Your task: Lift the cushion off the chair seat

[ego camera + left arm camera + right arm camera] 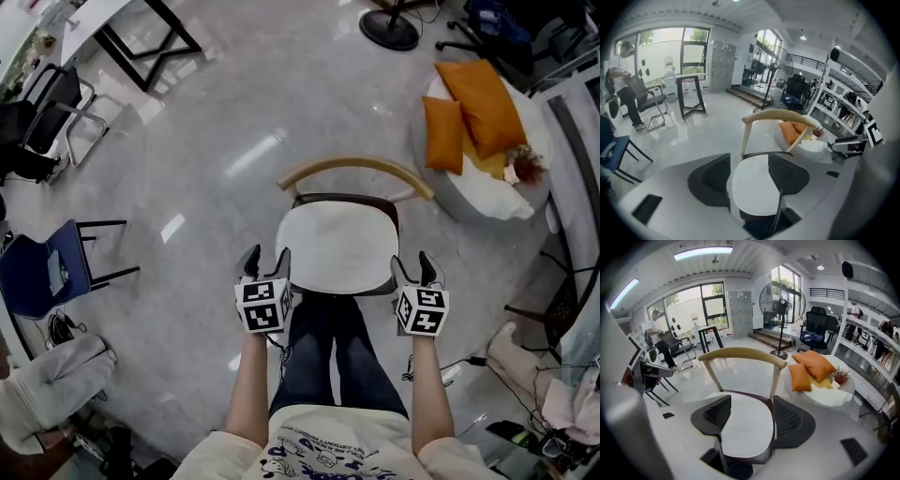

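Left claw (266,261) and right claw (413,264) both stand wide open, with nothing pressed between the pads of either. They hang side by side and point slantwise down, one at each front corner of the chair (356,165). My legs (323,352) are behind them and between them.

Well off to the left of the left claw stands a blue chair (47,272). Farther ahead on that side are a black-framed office chair (56,103) and a table on crossed black legs (141,37). Ahead and to the right of the right claw sits a round white pouf (487,192) carrying two orange pillows (473,108), and beyond it is the round base of a standing fan (389,30). A cable (459,364) trails on the floor behind and to the right of the right claw. All of these are well apart from both claws. The only thing close to them is the chair itself, whose curved wooden back rail rises on the far side of the seat, away from my jaws.

The white cushion (337,246) lies flat on the chair's dark seat, between the two claws and a little ahead of them. Its left front corner is just beside the left claw's inner jaw, and its right front corner is just beside the right claw's inner jaw. In the left gripper view and the right gripper view, the cushion shows in the gap between my spread jaws. I cannot tell whether either jaw brushes its rim.
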{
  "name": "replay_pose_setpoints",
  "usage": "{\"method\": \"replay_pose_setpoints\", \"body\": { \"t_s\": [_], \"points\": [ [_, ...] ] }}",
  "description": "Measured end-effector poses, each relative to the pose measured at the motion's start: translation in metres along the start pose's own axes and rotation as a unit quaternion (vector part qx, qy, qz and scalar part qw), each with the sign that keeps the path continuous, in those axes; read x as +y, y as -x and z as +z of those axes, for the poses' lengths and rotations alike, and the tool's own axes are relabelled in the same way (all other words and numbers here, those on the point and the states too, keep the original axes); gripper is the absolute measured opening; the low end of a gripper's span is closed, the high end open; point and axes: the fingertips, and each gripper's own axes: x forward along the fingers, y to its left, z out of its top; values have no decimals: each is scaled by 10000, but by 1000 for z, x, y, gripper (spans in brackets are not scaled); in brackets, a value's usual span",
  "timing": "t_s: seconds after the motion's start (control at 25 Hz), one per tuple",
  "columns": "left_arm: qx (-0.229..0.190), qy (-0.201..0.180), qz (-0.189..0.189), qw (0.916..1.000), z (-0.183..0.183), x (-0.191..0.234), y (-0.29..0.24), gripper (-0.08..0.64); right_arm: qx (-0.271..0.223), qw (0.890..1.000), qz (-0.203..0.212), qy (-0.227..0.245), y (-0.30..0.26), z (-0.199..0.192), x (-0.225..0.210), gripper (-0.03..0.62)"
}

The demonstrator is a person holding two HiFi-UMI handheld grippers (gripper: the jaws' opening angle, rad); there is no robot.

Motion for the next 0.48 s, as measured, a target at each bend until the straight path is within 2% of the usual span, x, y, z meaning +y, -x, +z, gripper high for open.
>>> {"method": "replay_pose_setpoints", "body": {
  "t_s": [0.24, 0.48],
  "points": [
    [582, -37, -47, 9983, -48, 7, -62, 262, 549, 9984, 72, -126, -60, -51, -8, 295],
    [1177, -24, -80, 9930, -103, 18, -122, 262, 970, 9952, -6, -89, -116, -103, -22, 296]
  ]
}}
